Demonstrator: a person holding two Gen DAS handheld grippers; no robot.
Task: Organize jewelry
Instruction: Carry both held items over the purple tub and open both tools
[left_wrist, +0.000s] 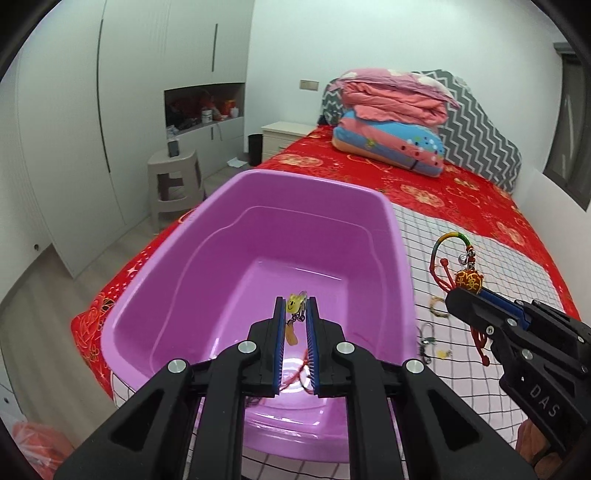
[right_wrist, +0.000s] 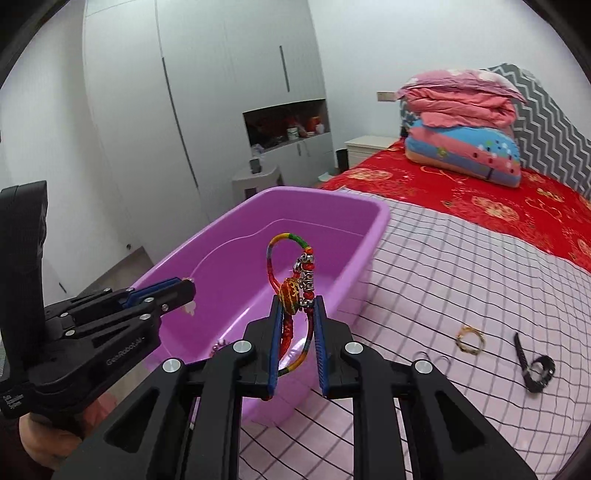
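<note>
A purple plastic basin (left_wrist: 207, 236) (right_wrist: 325, 201) sits on the bed. My left gripper (left_wrist: 295, 304) hovers over the basin, shut on a small yellow charm trinket (left_wrist: 293, 304); it also shows in the right wrist view (right_wrist: 186, 291). My right gripper (right_wrist: 298, 304) is shut on a multicoloured braided bracelet with a red-gold bead and bells (right_wrist: 291, 291), held beside the basin's right rim; it also shows in the left wrist view (left_wrist: 469, 282). A red cord piece (left_wrist: 295, 373) lies on the basin floor.
On the pink checked sheet (right_wrist: 461, 277) lie a gold bracelet (right_wrist: 470, 339), a black watch (right_wrist: 535, 369), wire hoop earrings (right_wrist: 432, 360) and small pieces (left_wrist: 428, 343). Folded quilts (left_wrist: 391, 122) lie at the head of the red bed. Wardrobe and stool stand left.
</note>
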